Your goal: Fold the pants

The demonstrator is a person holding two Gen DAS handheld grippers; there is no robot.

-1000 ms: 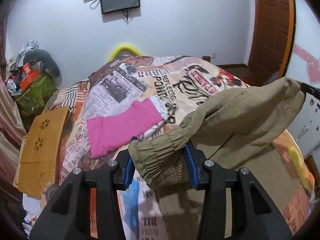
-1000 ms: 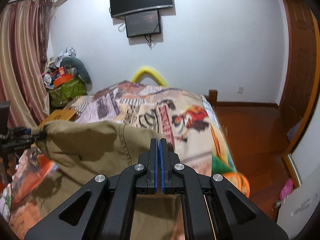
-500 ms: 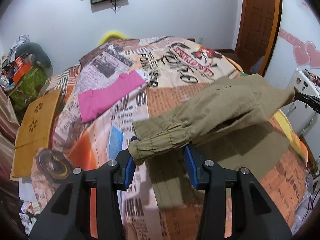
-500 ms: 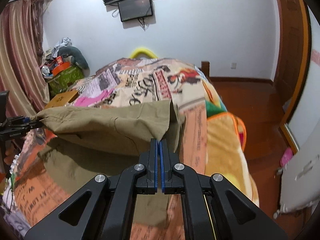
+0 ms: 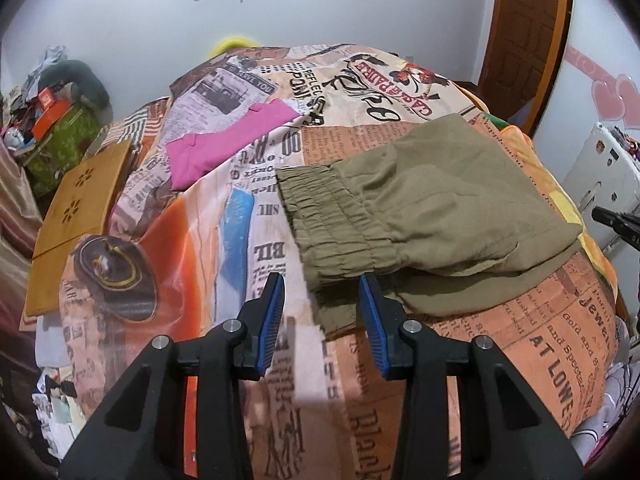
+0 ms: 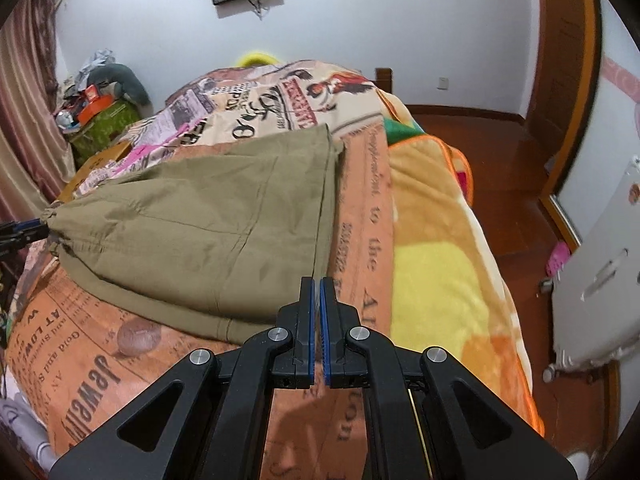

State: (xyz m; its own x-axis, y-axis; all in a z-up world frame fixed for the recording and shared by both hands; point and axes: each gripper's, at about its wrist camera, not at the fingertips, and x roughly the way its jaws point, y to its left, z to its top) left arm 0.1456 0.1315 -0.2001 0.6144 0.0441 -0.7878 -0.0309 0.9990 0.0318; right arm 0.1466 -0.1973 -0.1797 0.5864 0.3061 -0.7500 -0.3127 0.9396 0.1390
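The olive khaki pants [image 5: 420,208] lie folded on the newspaper-print bedspread [image 5: 560,352], the elastic waistband toward my left gripper. My left gripper [image 5: 322,308] is open, its blue pads on either side of the waistband's near corner, not clamping it. In the right wrist view the pants [image 6: 208,232] lie flat to the left of my right gripper [image 6: 316,300], whose jaws are nearly together with a thin gap and hold no cloth; the fabric edge runs just beyond the tips. The left gripper's tip [image 6: 24,232] shows at the pants' far left end.
A pink garment [image 5: 232,144] lies further up the bed. A wooden board [image 5: 80,216] leans at the left bed edge. A cluttered green box [image 5: 60,136] stands at far left. A white appliance [image 6: 600,288] and wooden floor [image 6: 500,152] lie right of the bed.
The lifted top layer of the pants came down onto the lower layer on the bed. My left gripper opened and let go of the waistband; my right gripper released the fabric edge.
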